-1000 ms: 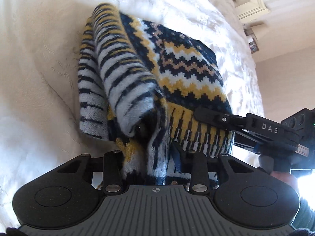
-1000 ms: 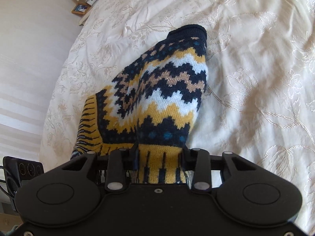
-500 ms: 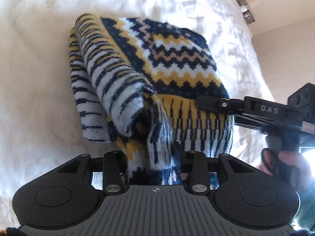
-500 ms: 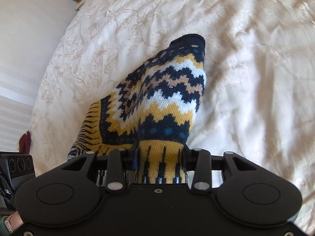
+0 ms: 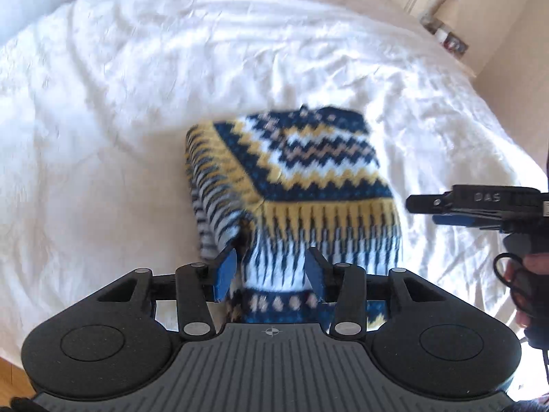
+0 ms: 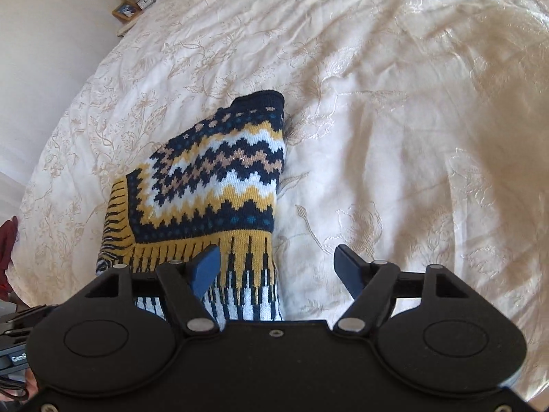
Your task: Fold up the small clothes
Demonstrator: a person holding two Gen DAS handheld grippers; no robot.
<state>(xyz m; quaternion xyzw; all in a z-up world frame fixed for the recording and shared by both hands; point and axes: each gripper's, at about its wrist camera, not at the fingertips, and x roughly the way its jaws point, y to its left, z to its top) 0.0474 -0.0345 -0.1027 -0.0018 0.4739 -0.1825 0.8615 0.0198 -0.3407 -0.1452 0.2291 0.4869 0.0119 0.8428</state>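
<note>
A small knitted sweater [image 5: 302,178] in navy, white and yellow zigzags lies folded on the white bedspread [image 5: 137,86]. My left gripper [image 5: 271,271] is open, its blue fingers standing either side of the sweater's near edge without gripping it. My right gripper [image 6: 278,267] is open too, just above the sweater's [image 6: 219,185] near right corner; in the left wrist view it [image 5: 425,206] hovers to the right of the sweater.
The embroidered bedspread [image 6: 394,120] spreads all around the sweater. A bedside shelf with a clock and frames [image 6: 140,0] stands beyond the bed's far left corner. A dark red cloth [image 6: 8,240] shows at the left edge.
Both grippers have opened and let go of the sweater's edge. They have pulled back and up, and the sweater now lies flat on the bed.
</note>
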